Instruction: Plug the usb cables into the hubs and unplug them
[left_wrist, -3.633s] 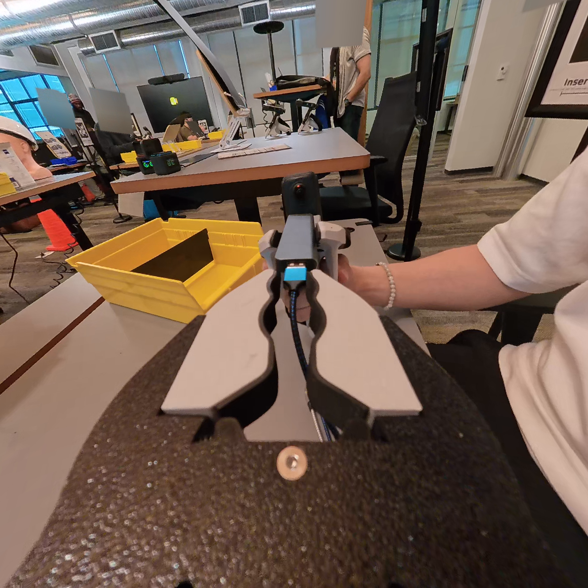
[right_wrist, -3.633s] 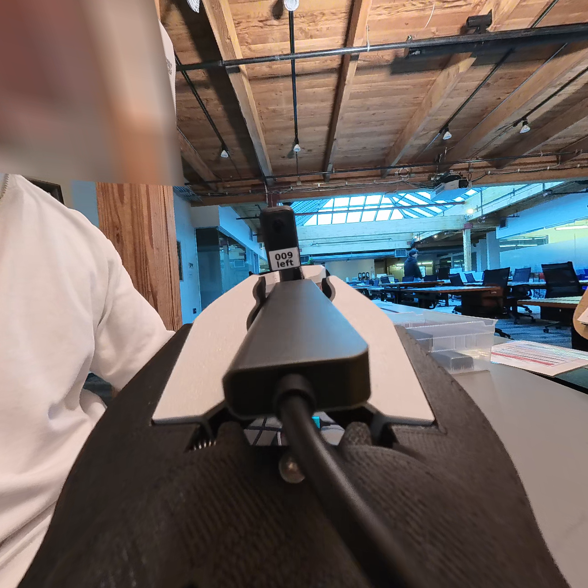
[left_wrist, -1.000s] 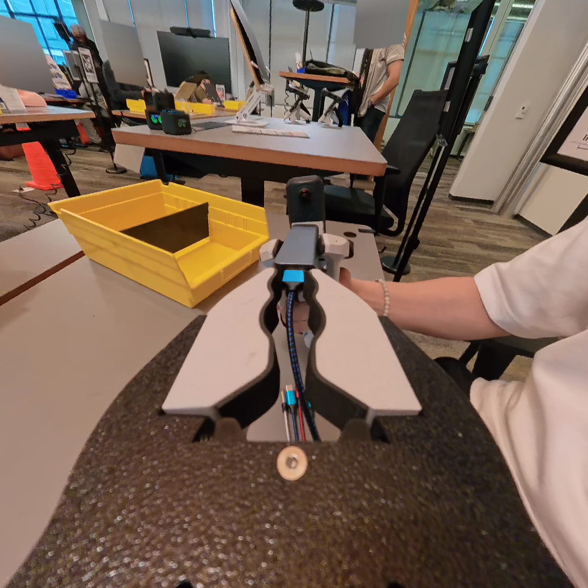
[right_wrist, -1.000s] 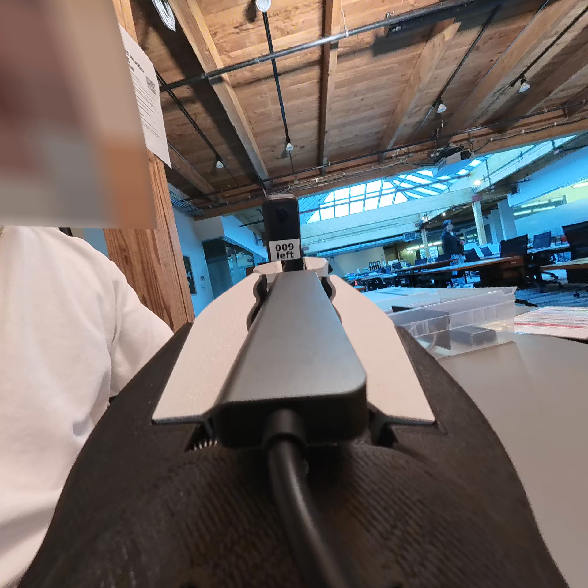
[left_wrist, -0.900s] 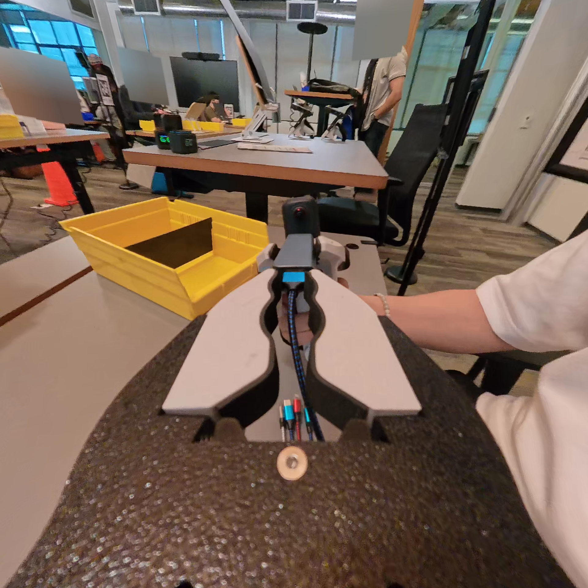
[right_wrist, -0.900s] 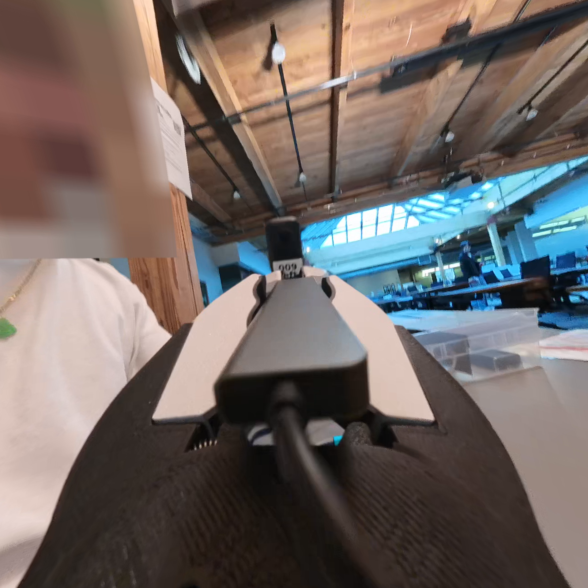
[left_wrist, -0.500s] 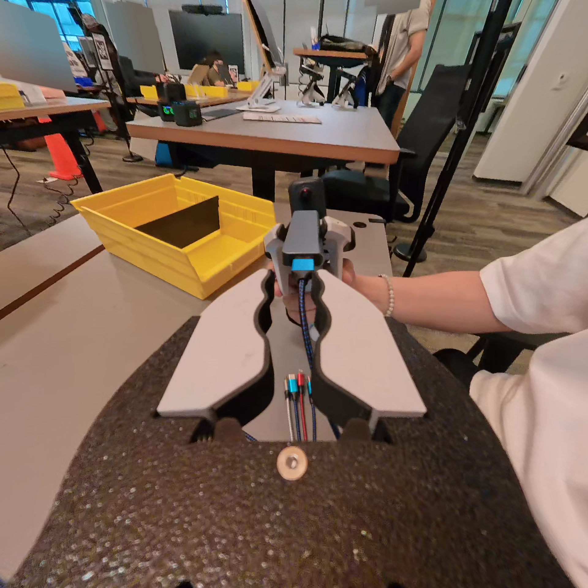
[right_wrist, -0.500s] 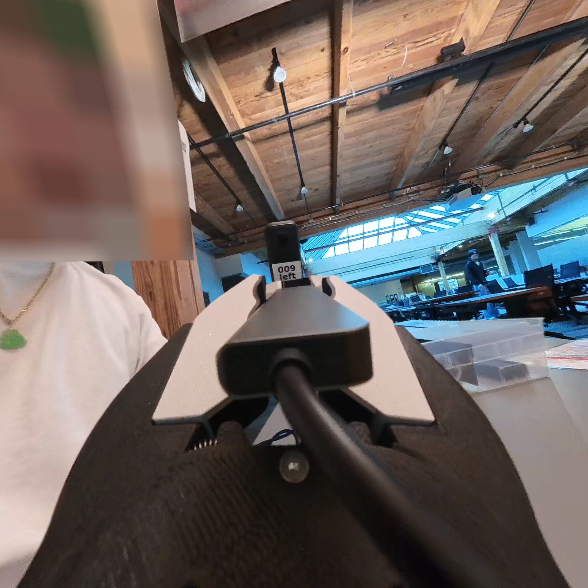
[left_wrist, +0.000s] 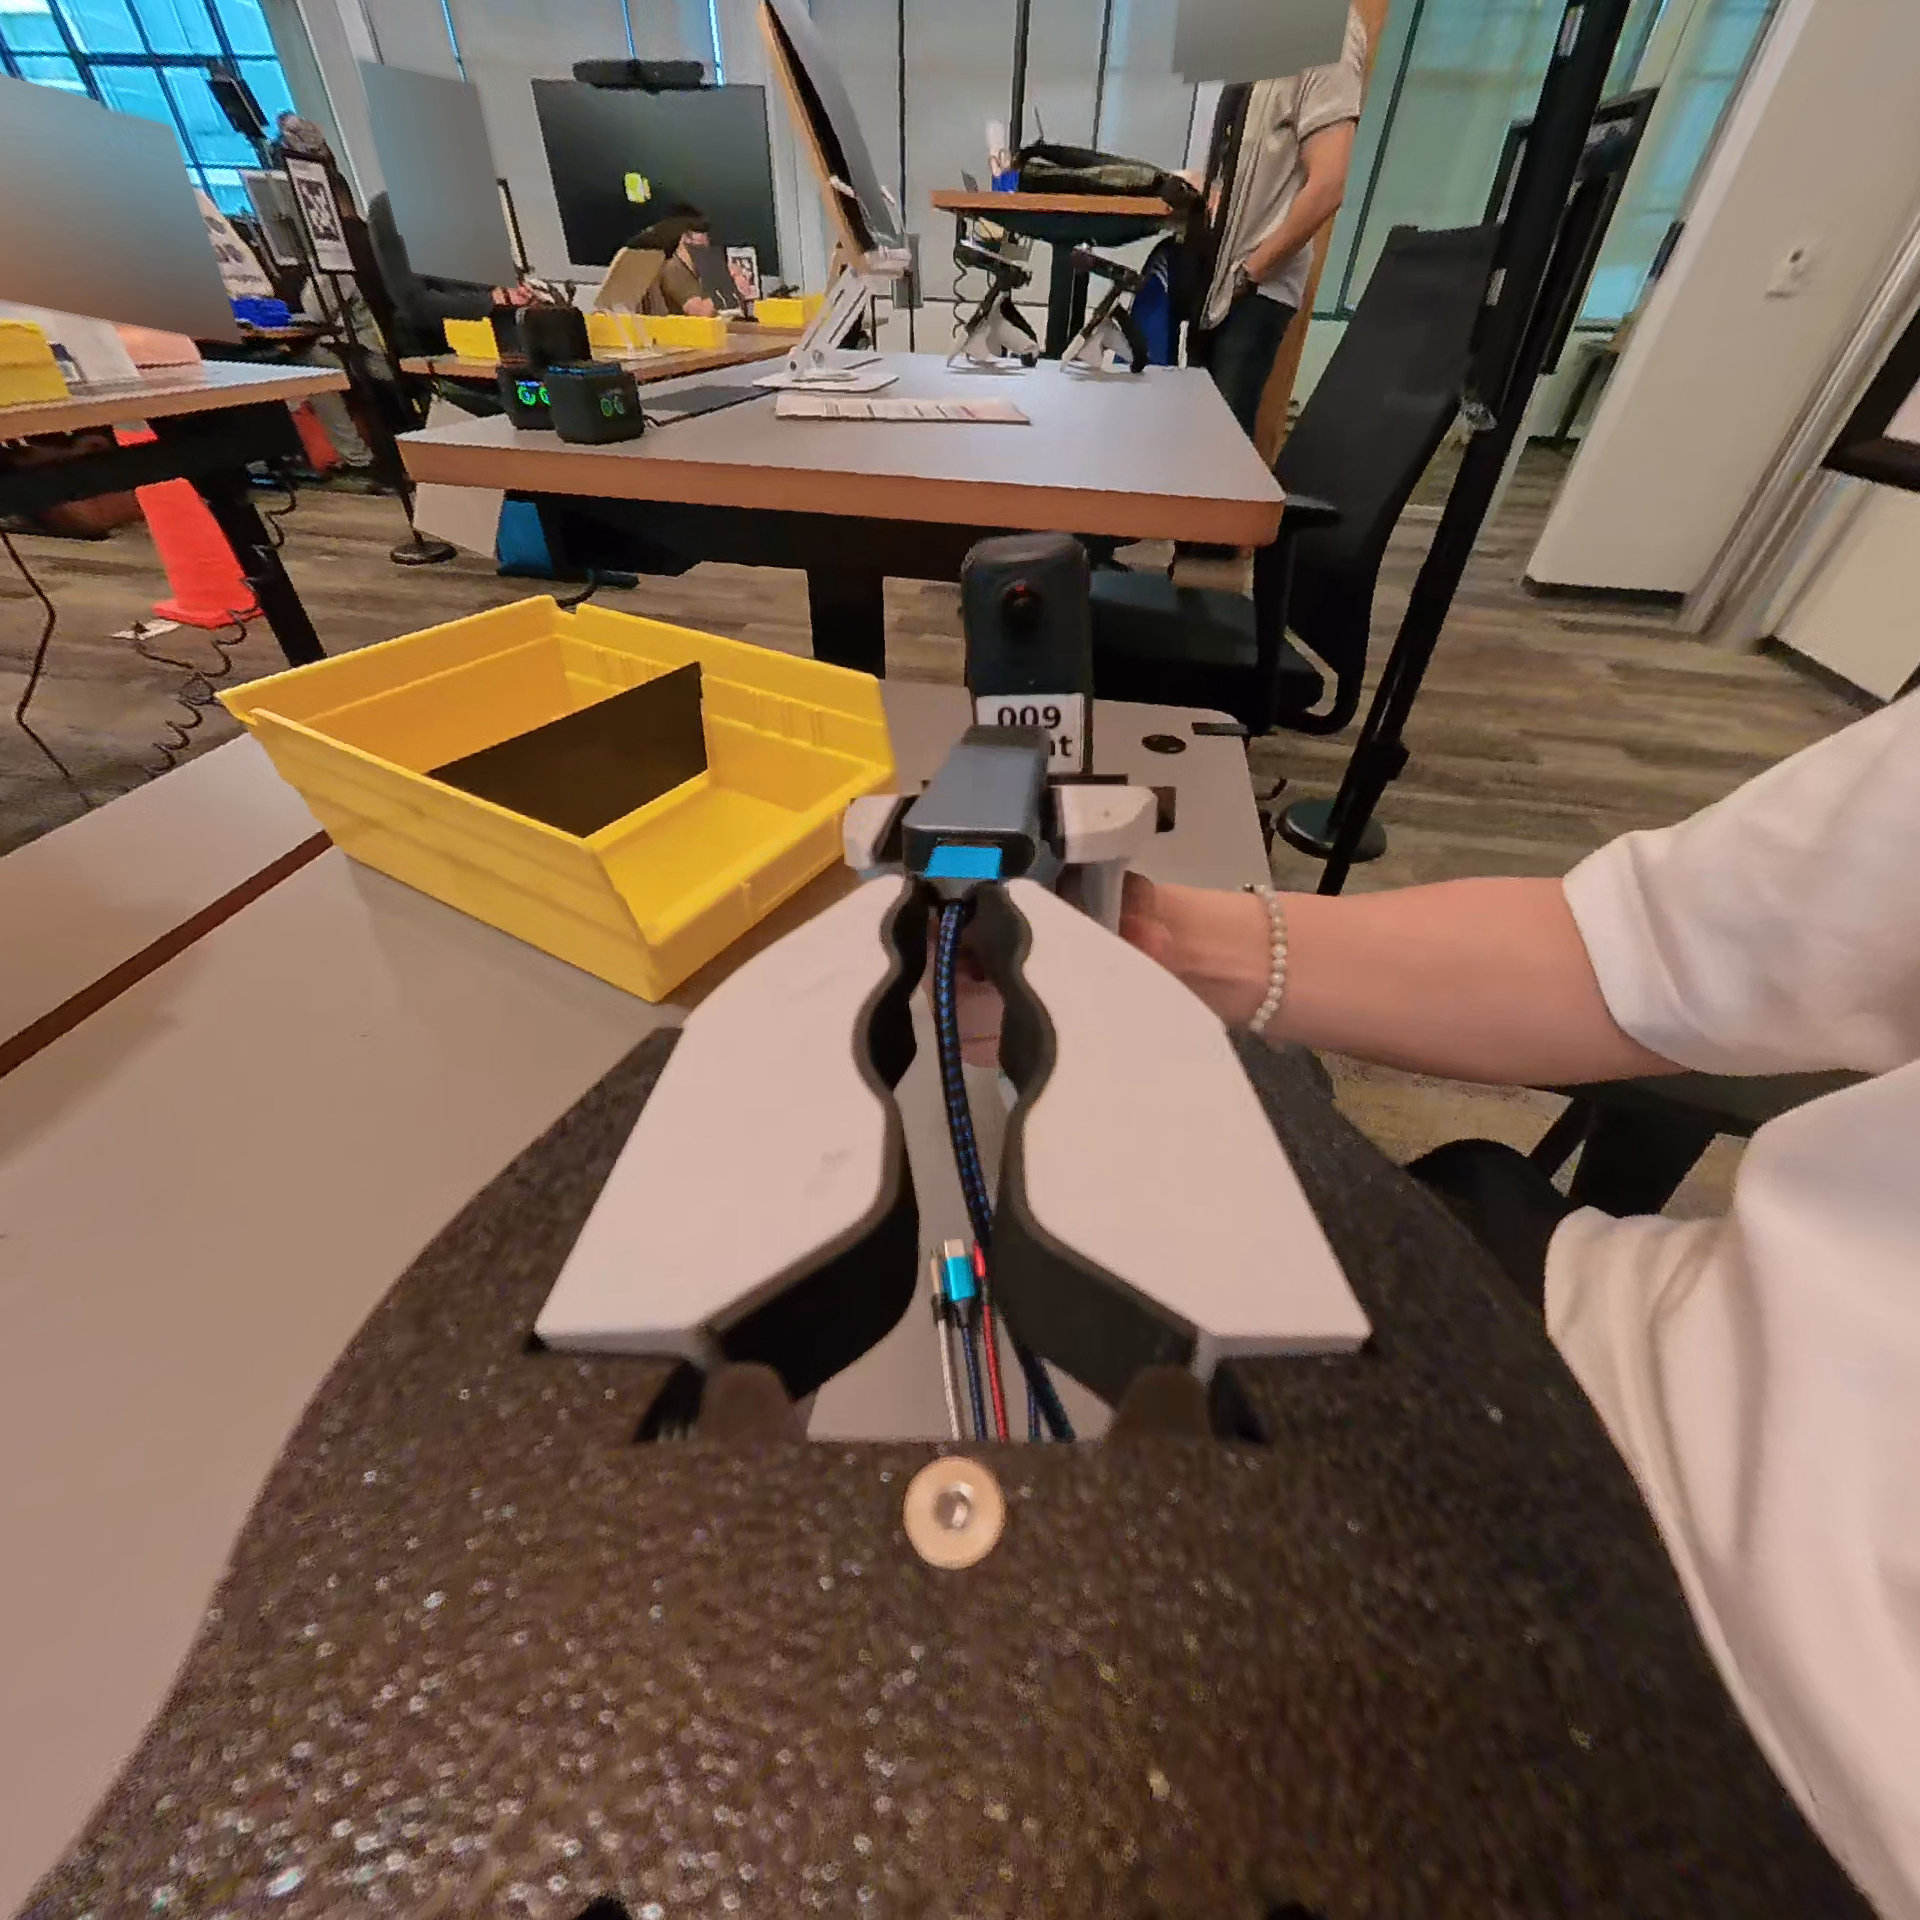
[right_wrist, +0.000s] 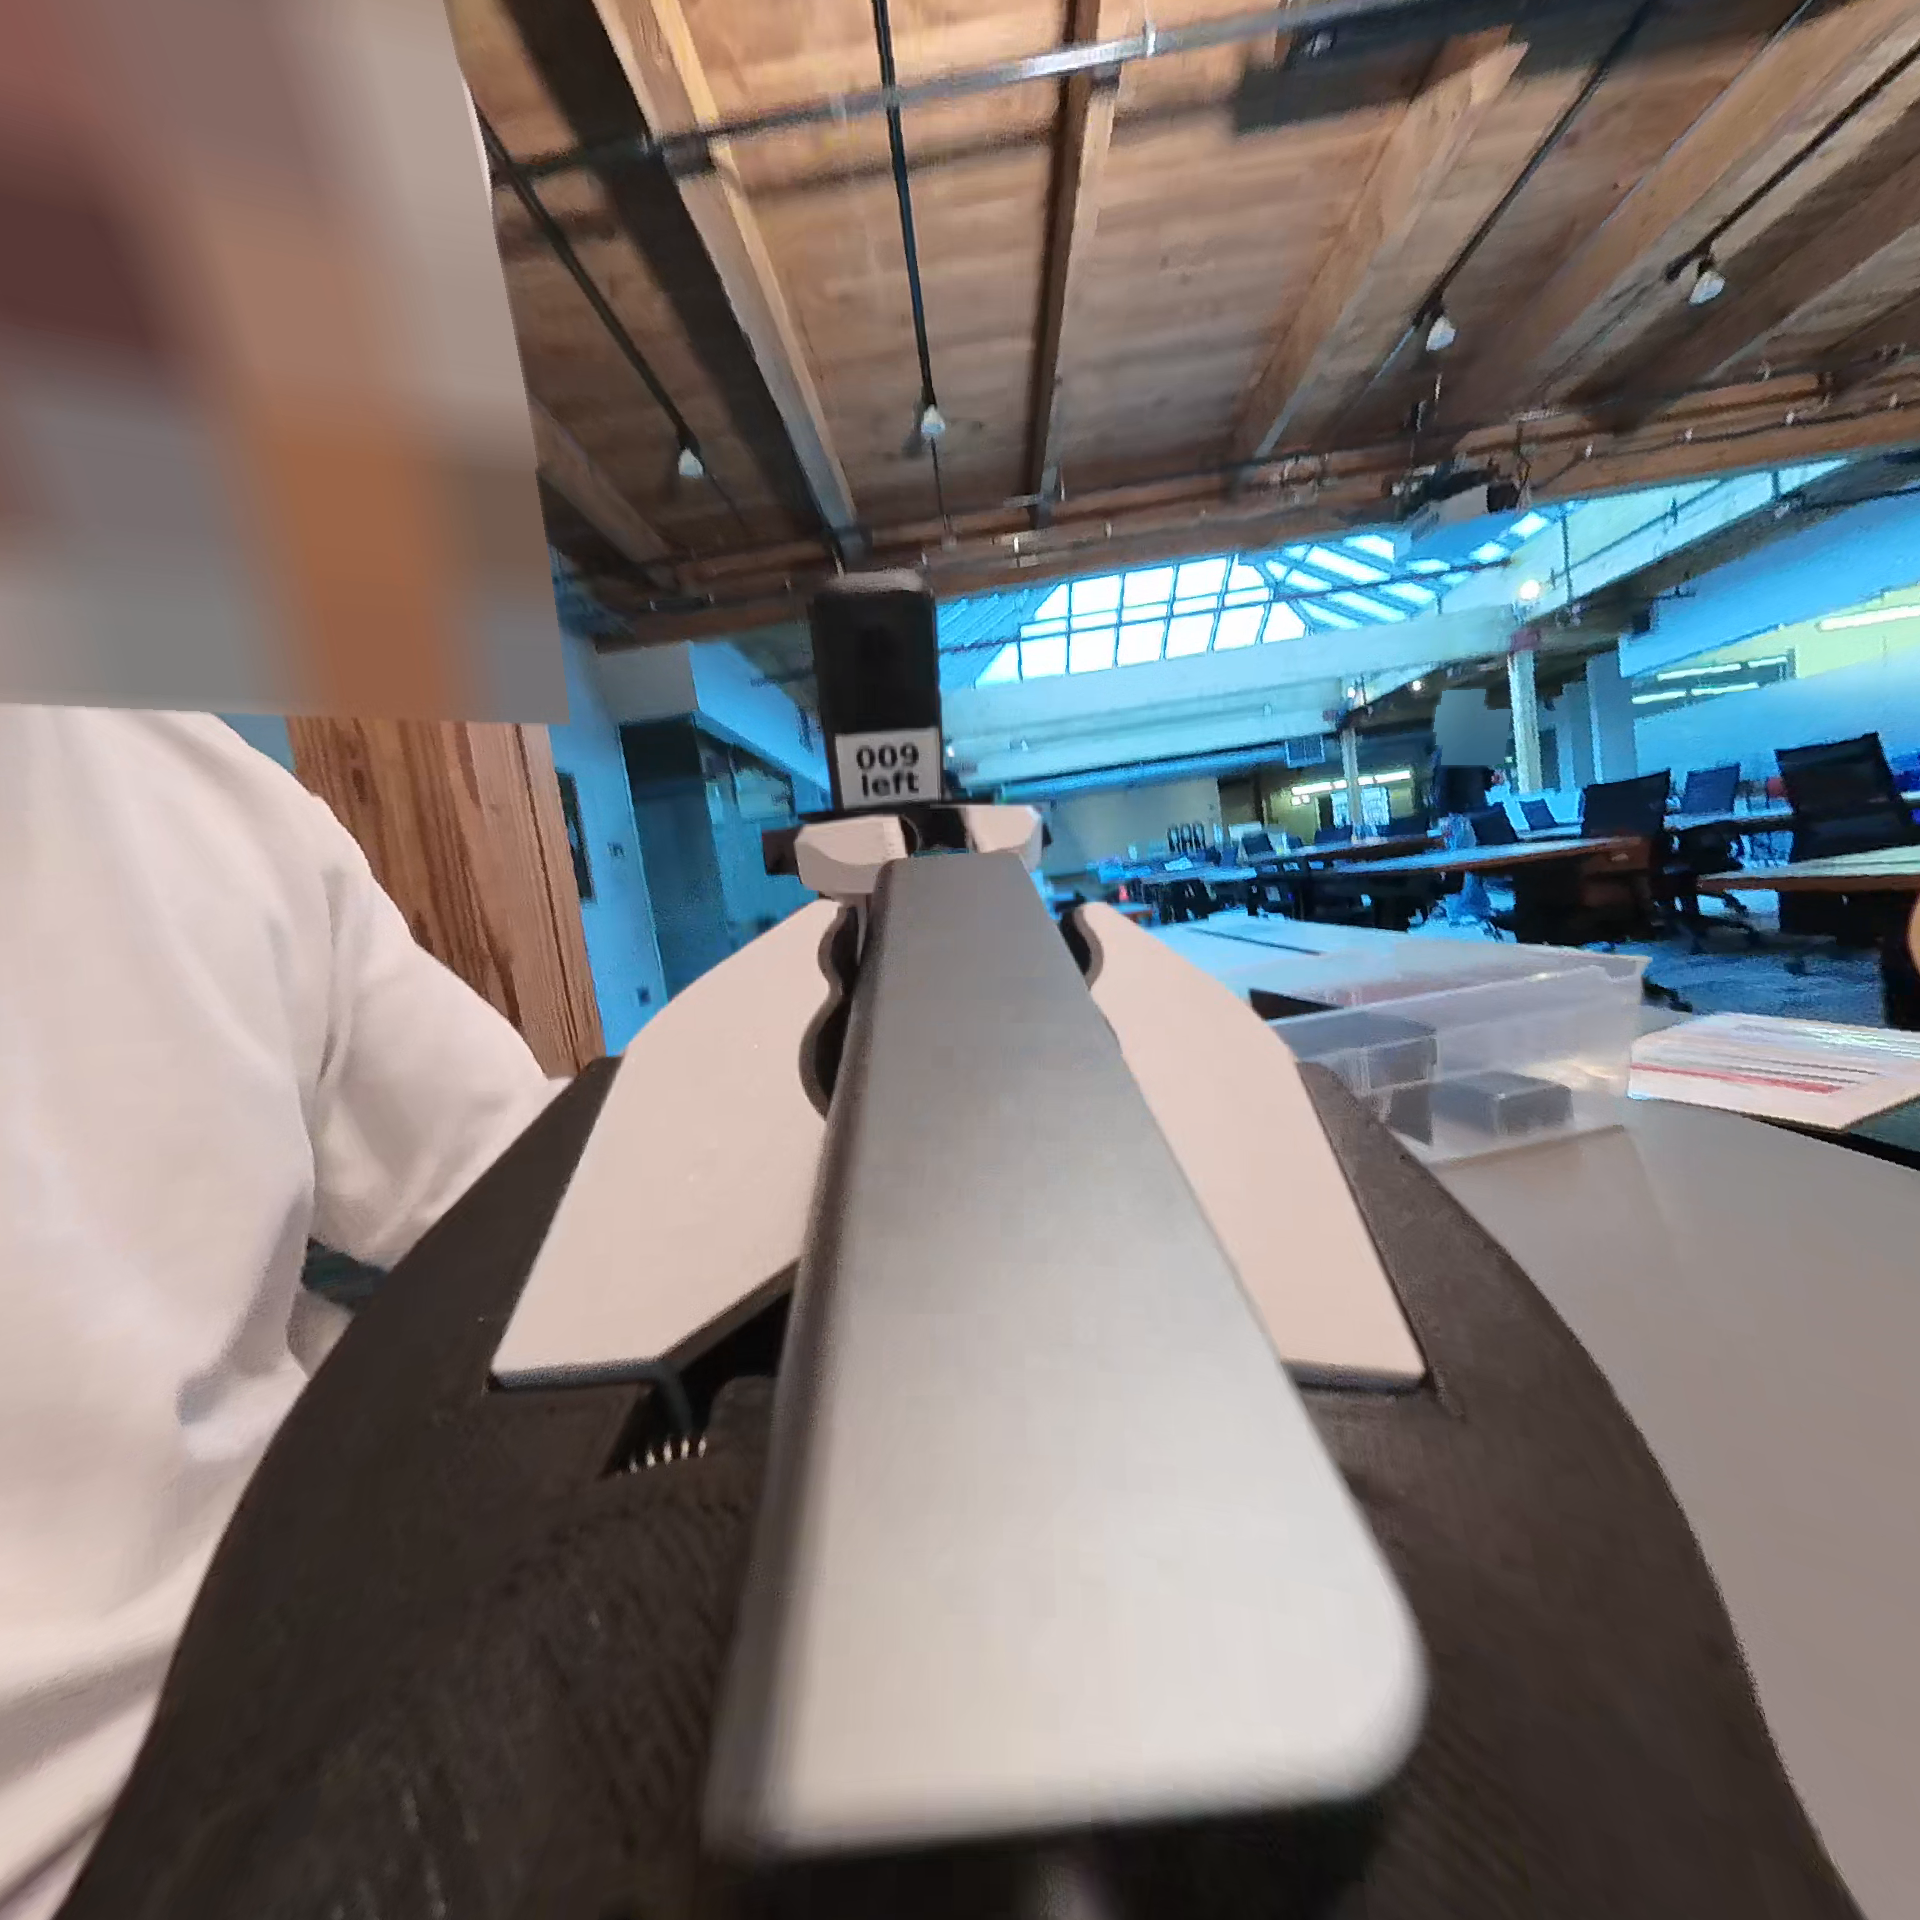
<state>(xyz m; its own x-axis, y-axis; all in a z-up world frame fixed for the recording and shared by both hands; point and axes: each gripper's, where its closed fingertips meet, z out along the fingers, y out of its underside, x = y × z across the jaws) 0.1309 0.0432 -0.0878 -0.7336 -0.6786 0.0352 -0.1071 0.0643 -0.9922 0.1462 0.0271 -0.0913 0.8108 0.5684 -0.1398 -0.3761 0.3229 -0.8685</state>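
Office desks behind, yellow bin (left_wrist: 540, 790) left view only, hub (right_wrist: 1039, 1351) fills right

Left view: looks along the left tongs (left_wrist: 954, 914), level, at the right tongs (left_wrist: 997, 831) close ahead.
Right view: faces back, tilted up.
Shared: hub (right_wrist: 997, 1299), both tongs.

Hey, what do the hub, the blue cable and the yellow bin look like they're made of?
Hub: probably anodised aluminium, going by its matte grey, smooth, soft sheen. Blue cable: braided fabric sheath, woven blue-black pattern; its plug looks like glossy blue metal or plastic. Yellow bin: moulded plastic with ribbed walls.
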